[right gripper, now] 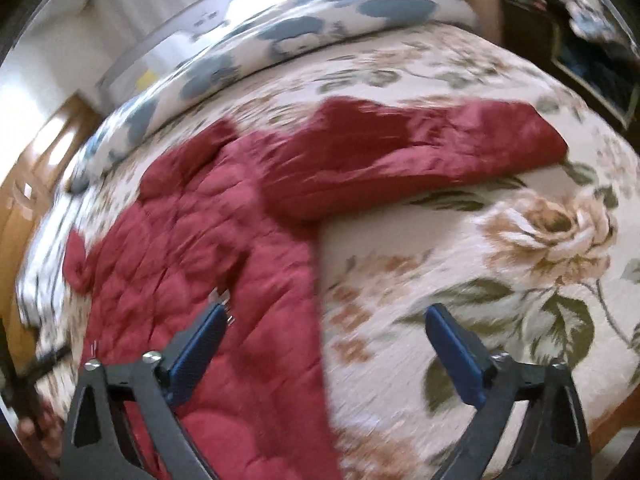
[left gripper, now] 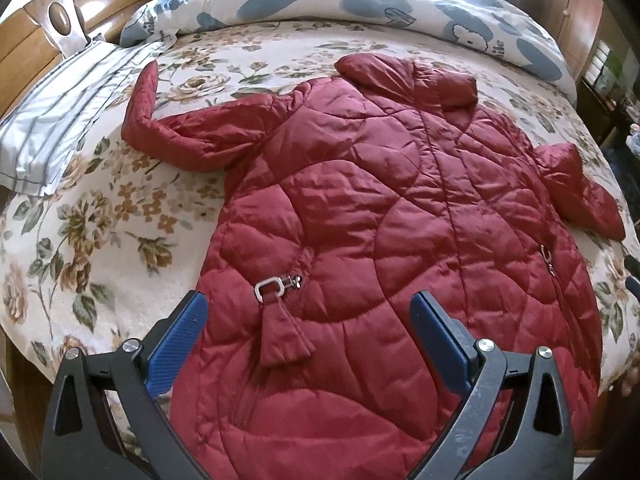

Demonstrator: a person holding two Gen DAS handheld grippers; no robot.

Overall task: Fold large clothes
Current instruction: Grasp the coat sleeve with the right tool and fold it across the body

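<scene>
On the floral bed (left gripper: 100, 216) I see the red quilted coat (left gripper: 380, 208) spread flat. Both my left tongs (left gripper: 308, 316) and right tongs (right gripper: 326, 326) gape wide, gripping nothing. I read only "ile" on the blue-patterned duvet (left gripper: 500, 46).

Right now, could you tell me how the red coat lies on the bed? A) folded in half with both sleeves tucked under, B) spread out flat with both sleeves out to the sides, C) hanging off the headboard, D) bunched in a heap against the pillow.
B: the coat is spread flat on the bed, one sleeve out to one side and the other sleeve to the opposite side.
</scene>
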